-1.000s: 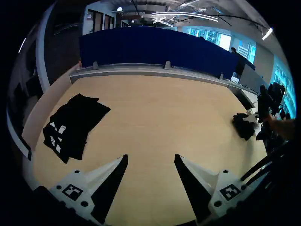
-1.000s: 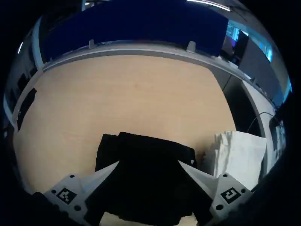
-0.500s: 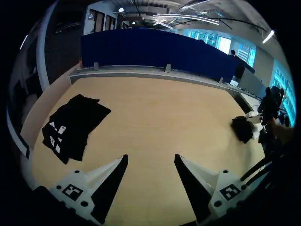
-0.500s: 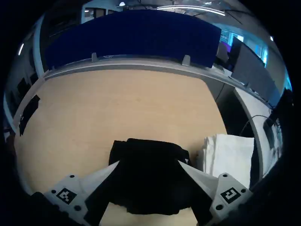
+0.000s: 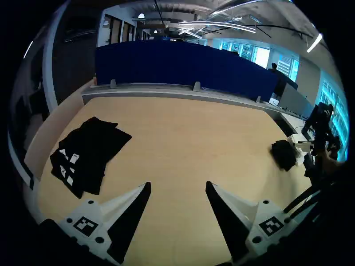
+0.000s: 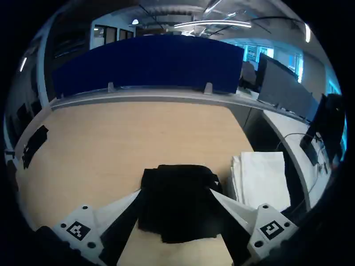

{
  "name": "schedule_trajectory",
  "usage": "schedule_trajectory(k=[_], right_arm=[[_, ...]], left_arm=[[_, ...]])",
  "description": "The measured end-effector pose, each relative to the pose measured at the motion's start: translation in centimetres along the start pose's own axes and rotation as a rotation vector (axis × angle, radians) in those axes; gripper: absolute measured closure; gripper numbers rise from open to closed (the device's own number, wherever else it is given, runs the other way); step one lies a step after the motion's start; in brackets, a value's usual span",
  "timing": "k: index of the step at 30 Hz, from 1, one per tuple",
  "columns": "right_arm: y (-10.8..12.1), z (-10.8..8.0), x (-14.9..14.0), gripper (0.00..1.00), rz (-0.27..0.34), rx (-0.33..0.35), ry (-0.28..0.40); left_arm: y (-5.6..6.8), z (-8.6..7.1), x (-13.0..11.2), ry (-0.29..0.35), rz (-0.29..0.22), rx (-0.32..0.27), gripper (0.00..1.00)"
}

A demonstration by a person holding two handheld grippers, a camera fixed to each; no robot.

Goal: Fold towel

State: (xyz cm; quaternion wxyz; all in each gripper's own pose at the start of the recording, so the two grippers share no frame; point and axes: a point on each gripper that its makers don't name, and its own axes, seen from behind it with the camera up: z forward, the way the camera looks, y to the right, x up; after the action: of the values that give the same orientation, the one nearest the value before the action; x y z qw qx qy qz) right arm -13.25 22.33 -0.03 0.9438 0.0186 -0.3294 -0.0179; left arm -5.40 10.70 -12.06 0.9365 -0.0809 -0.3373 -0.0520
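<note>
Wood surface (image 5: 186,133) butts up against the blue partition (image 5: 177,62) along its far edge. Loose black cloth pile (image 5: 86,153) with white tags lies well on the near side of the partition, toward its left end. White folded stack (image 6: 259,177) sits past the partition's right end, on the near side. Folded black towel (image 6: 179,204) lies just left of that stack, well clear of the partition, between the fingers of the right gripper (image 6: 176,191). Fingers are spread wide along the towel's sides; can't tell whether they press on it, the towel hides the contact. Left gripper (image 5: 177,184) is released, fingers apart over bare wood, pointing toward the partition's middle, holding nothing.
</note>
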Motion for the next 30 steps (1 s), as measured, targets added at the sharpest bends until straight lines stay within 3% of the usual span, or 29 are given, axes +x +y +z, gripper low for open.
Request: schedule_trajectory(k=[8, 14, 23, 30], right_arm=[[-1.2, -2.7, 3.3, 0.00, 0.034, -0.029, 0.195], [-1.1, -4.1, 5.1, 0.00, 0.054, -0.085, 0.299], [-1.8, -5.7, 6.6, 0.00, 0.054, -0.129, 0.379], [-3.2, -7.1, 8.1, 0.00, 0.071, -0.122, 0.435]], left_arm=[[0.2, -0.4, 0.7, 0.027, 0.004, -0.011, 0.09], [0.7, -0.7, 1.1, 0.046, 0.003, -0.021, 0.09], [0.7, -0.8, 2.1, 0.089, 0.014, -0.016, 0.09], [0.2, -1.0, 4.0, 0.160, -0.017, -0.016, 0.09]])
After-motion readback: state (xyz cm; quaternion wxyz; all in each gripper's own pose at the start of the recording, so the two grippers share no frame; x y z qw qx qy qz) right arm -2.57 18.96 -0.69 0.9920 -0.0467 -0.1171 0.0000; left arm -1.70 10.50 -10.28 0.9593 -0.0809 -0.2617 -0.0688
